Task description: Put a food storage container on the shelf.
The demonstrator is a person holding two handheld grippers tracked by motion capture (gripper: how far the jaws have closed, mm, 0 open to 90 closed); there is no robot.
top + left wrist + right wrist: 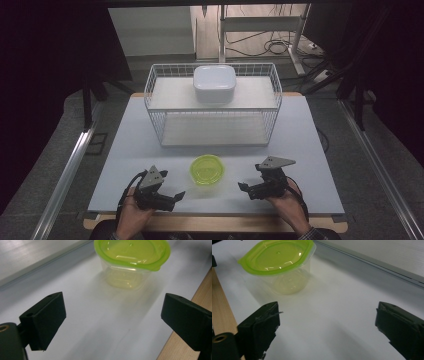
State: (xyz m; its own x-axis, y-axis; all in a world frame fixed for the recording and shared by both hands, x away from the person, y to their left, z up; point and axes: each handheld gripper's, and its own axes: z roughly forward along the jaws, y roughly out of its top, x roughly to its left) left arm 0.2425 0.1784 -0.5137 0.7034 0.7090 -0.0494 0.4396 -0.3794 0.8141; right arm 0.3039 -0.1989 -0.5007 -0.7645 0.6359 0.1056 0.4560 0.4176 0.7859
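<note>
Both hand-held grippers, left and right, gape empty beside the green-lidded clear plastic tub; next, grasp it.

Lidded tub sitting between my two tongs on the table.

I'm holding the left tongs just left of the tub and the right tongs just right of it; behind it a wire rack is standing, carrying a box on its upper shelf.

Container: clear glossy plastic w/ smooth green lid. Desk: matt white top, wood edge. Basket: white wire; tools' pads matt black.
</note>
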